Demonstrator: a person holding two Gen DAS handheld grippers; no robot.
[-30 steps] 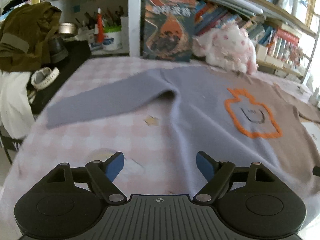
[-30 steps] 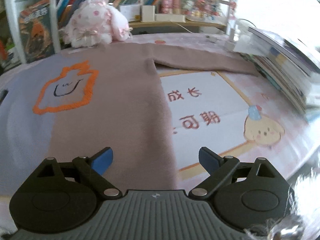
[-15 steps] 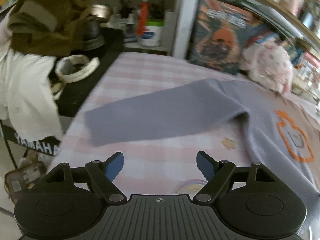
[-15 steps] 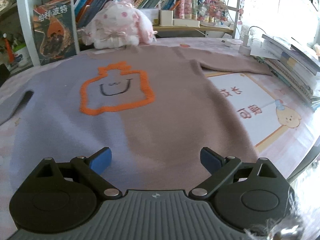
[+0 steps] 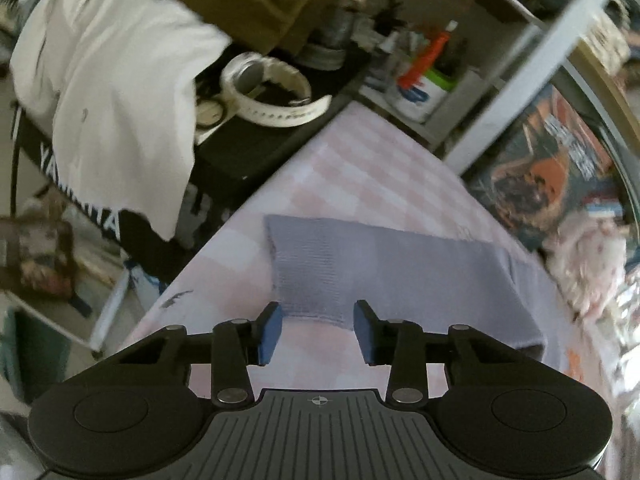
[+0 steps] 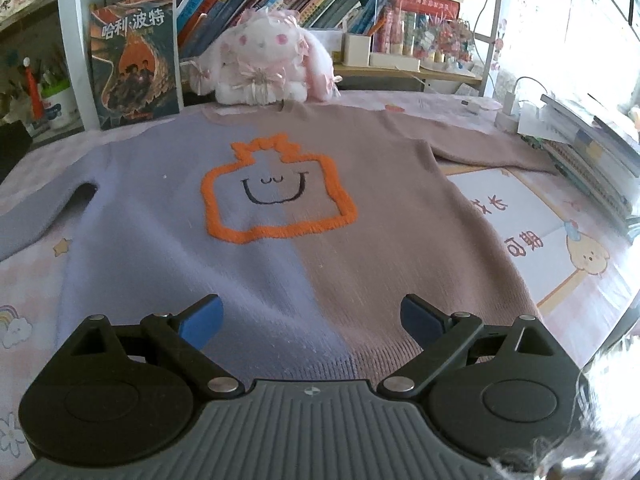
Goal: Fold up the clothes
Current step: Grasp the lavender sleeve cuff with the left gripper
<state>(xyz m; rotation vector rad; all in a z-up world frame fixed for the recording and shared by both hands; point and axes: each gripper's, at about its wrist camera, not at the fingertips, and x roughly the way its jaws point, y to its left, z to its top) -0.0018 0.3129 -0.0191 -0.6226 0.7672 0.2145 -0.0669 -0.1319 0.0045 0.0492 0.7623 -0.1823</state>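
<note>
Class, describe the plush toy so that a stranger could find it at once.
Start at the bookshelf behind the sweater. The plush toy sits by the sweater's collar, right of the tall book: a white rabbit with pink spots, the only soft toy there.

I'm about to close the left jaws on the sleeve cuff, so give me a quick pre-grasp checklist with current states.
1. Left gripper jaws open: ok.
2. Ribbed cuff of the lavender knit sleeve lined up between the left jaws: ok, its edge lies just ahead of the tips.
3. Cuff actually inside the jaws: not ok, not yet reached.
4. Sleeve flat on the pink checked tablecloth: ok.
5. Right gripper open above the hem of the lavender and brown sweater: ok.
6. Height of the left jaws above the table: cannot tell.
</note>
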